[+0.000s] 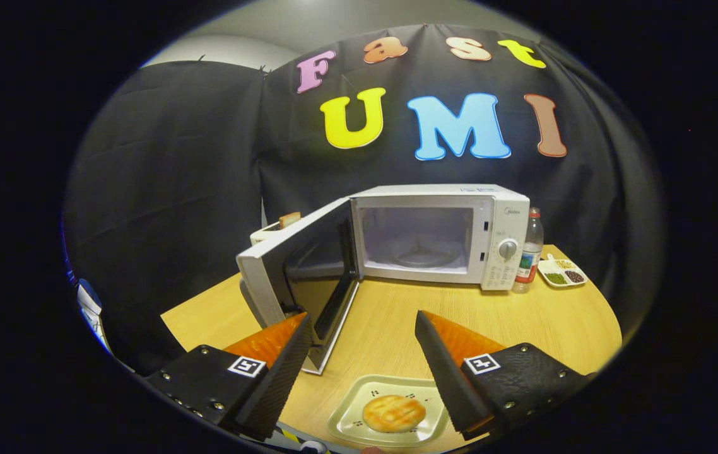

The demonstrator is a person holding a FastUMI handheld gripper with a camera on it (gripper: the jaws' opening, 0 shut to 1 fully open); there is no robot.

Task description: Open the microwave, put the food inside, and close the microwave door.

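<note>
Gripper (364,343) fingers spread wide and empty above the round golden bun (394,413) on its pale rectangular plate (347,421) at the wooden desk's (523,328) near edge; white microwave (441,233) beyond, door (296,271) already open; next, judged: lower and grasp plate.

Wooden table (523,328) bears microwave (441,233), bottle (529,252), plate (349,419), dish (562,272)
</note>
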